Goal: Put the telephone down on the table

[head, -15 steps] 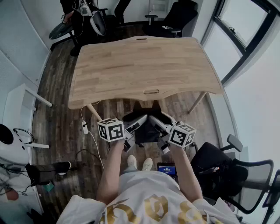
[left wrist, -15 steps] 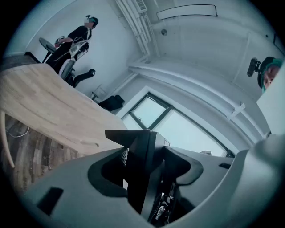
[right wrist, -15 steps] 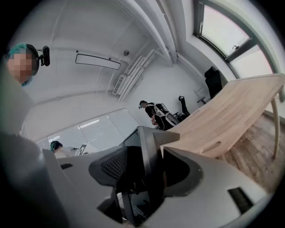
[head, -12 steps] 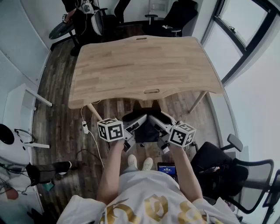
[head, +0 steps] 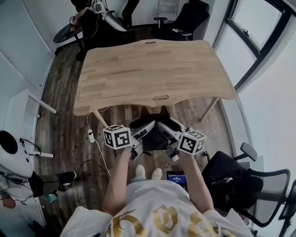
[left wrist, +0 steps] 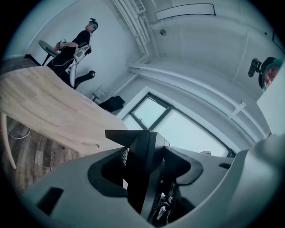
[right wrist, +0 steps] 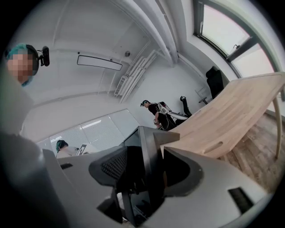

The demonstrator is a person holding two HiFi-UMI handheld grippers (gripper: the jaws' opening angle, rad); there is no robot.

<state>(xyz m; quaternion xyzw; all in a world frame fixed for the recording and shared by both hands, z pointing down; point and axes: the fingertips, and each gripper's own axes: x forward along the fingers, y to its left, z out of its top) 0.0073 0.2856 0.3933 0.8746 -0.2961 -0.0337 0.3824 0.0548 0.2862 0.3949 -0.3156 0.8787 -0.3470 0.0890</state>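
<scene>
A black telephone (head: 155, 140) hangs in the air in front of the person's body, below the near edge of the bare wooden table (head: 152, 69). My left gripper (head: 144, 130) grips it from the left and my right gripper (head: 168, 130) from the right, with both sets of jaws spread wide around the black body. In the left gripper view the telephone (left wrist: 141, 171) fills the gap between the grey jaws, with the table (left wrist: 44, 107) beyond. In the right gripper view it (right wrist: 147, 164) again sits between the jaws, and the table (right wrist: 236, 107) lies to the right.
A black office chair (head: 231, 180) stands close at the person's right. Another chair (head: 187, 18) and a person (head: 88, 9) are past the table's far end. A white cable (head: 95, 139) trails on the wooden floor at the left, near a white shelf (head: 23, 111).
Both grippers and the telephone have kept still. The person past the far end of the table has shifted slightly.
</scene>
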